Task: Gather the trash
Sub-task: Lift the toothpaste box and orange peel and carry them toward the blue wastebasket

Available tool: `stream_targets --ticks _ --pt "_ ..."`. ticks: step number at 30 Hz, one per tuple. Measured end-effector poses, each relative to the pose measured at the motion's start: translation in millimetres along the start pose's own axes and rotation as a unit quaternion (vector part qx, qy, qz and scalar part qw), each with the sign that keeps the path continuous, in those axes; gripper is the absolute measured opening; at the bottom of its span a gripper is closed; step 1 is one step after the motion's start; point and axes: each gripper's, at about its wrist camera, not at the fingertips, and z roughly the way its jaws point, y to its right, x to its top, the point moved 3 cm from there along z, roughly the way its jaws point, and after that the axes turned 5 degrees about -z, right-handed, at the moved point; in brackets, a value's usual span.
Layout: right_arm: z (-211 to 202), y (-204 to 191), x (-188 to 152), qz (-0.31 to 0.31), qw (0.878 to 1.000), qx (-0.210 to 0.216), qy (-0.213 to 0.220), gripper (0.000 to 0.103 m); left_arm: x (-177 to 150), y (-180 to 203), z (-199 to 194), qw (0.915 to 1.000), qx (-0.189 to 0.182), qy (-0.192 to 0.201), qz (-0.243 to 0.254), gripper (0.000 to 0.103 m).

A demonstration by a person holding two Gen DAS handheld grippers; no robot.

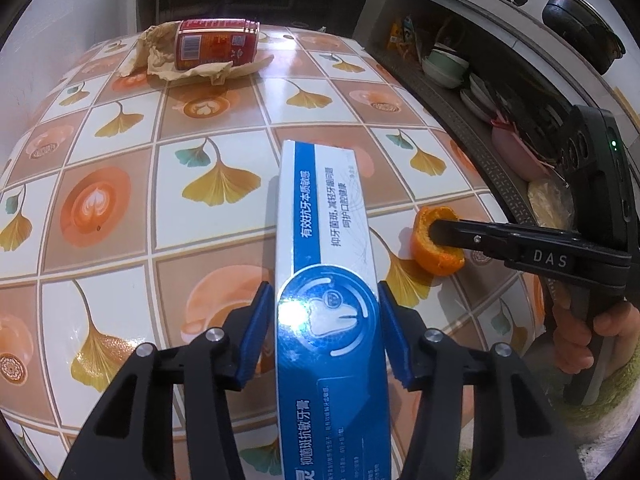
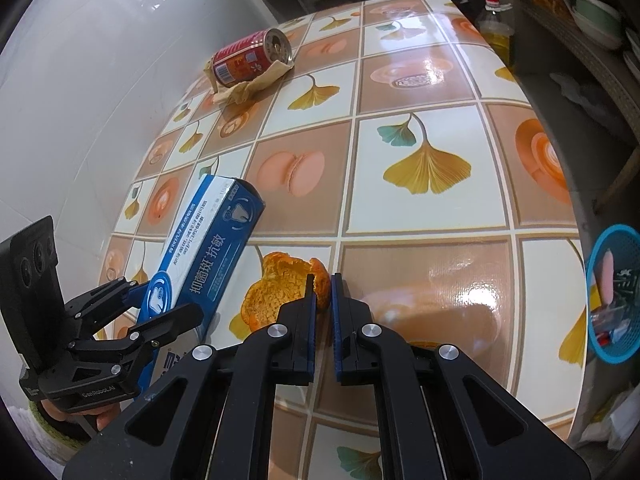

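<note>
2 hand-held grippers: both work low over the tabletop (image 2: 420, 80), side by side.
Left hand-held gripper (image 1: 326, 332): half open around a blue and white toothpaste box (image 1: 328, 240); its blue pads (image 1: 256, 328) stand just beside the box's 2 long sides, and I cannot tell whether they press on it.
Toothpaste box: tilted, far end raised off the tabletop in the right wrist view (image 2: 208, 240), near end running back between the left jaws.
Right hand-held gripper (image 2: 322, 292): jaws almost fully closed, pinching the edge of an orange peel (image 2: 276, 288).
Orange peel: a cup-shaped piece sitting on the tabletop just to the right of the box; in the left wrist view (image 1: 438, 246) the black fingers reach into its hollow.
Red can (image 1: 216, 42): lying on its side at the far end of the tabletop, well apart from both grippers, open top showing in the right wrist view (image 2: 250, 58).
Crumpled brown paper (image 1: 160, 56): under and around the can.
Blue basket (image 2: 614, 292): beyond the tabletop's right edge, with mixed bits inside.
Shelf (image 1: 460, 76): beside the tabletop, stacked with bowls and plates.
Person's hand (image 1: 592, 332): wrapped around the right gripper's handle.
</note>
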Motion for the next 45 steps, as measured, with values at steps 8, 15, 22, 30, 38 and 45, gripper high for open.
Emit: stream_targets --ticks 8,15,22,30,38,45 --pt "-1.0 0.0 1.3 -0.002 1.000 0.001 0.003 0.005 -1.6 -1.8 -1.9 0.9998 -0.011 0.013 -0.007 0.049" --pt "-2.2 -0.5 1.3 -0.002 1.000 0.002 0.006 0.005 -1.3 -2.0 -7.1 0.9993 -0.020 0.033 -0.007 0.049" --pt "-5.0 0.1 1.8 -0.001 1.000 0.006 0.011 0.005 1.3 -2.6 -11.0 0.9986 -0.025 0.045 -0.009 0.049" --pt "-10.0 1.7 1.4 0.004 1.000 0.008 0.016 0.005 5.2 -1.7 -18.7 0.9977 -0.027 0.061 -0.012 0.049" --pt "-13.2 1.8 -1.7 0.011 1.000 0.008 0.024 0.005 8.6 -0.5 -23.9 0.9970 -0.033 0.070 -0.010 0.049" --pt "-21.7 10.6 -4.6 0.026 0.999 0.020 0.037 0.004 16.4 5.4 -27.8 0.9966 -0.030 0.076 0.000 0.049"
